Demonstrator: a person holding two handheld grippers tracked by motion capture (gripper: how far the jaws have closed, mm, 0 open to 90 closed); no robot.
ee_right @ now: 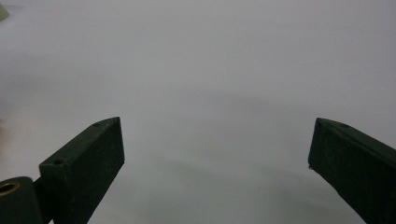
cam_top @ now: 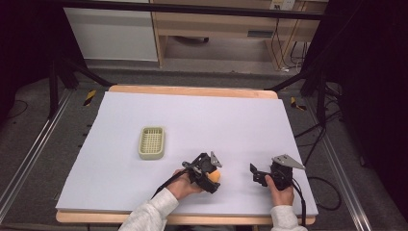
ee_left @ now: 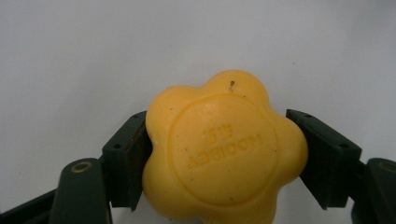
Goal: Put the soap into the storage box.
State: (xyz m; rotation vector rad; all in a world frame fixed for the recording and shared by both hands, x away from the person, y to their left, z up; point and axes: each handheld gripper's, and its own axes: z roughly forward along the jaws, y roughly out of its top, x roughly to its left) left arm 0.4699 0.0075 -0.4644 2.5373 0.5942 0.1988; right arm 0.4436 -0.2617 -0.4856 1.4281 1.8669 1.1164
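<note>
One yellow flower-shaped soap (ee_left: 224, 151), one pale green basket (cam_top: 152, 143), two tongs.

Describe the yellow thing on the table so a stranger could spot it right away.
On the pale grey table, look near the front edge, right of the small green basket. There the left gripper is clamped on a yellow flower-shaped soap with a raised stamped disc, the one bright yellow lobed piece there.

the yellow flower-shaped soap bar (ee_left: 223, 149) is cut off at the frame's lower edge; its embossed lettering is inverted and only partly legible; its flanks are covered by the jaws.
</note>
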